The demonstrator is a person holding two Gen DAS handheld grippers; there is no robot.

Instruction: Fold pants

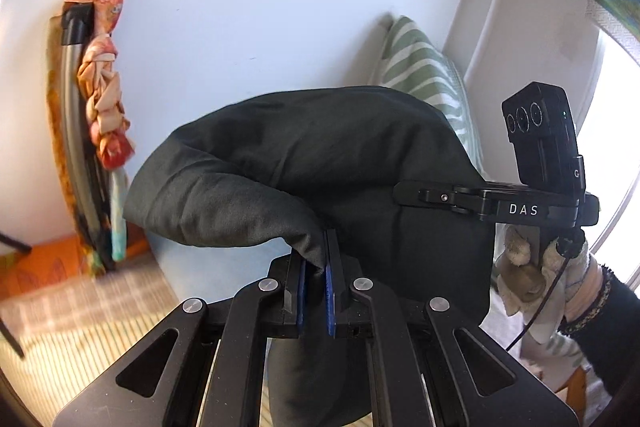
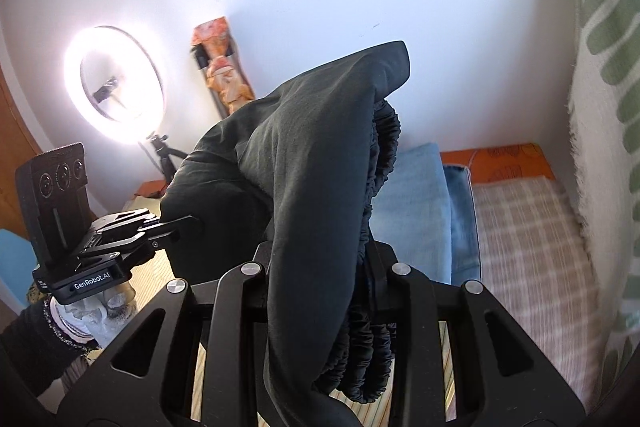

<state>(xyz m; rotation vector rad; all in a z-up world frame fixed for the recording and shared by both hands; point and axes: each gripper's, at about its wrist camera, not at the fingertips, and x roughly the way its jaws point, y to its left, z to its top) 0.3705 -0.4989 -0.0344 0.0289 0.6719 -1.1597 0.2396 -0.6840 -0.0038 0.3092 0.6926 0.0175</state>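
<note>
Up in the air above the bed (image 2: 532,227), the left claw (image 1: 316,283) pinches a thin edge of the dark pants (image 1: 320,155). The right claw (image 2: 320,279) grips the bunchy, stretchy waistband (image 2: 380,179). The pants look soft, light and floppy, so edges and corners are the best places to hold.

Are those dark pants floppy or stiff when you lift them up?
Probably floppy: the dark grey cloth pants sag and drape between the left gripper and right gripper. Likely light, since small pinches hold them. The gathered elastic waistband looks stretchy.
</note>
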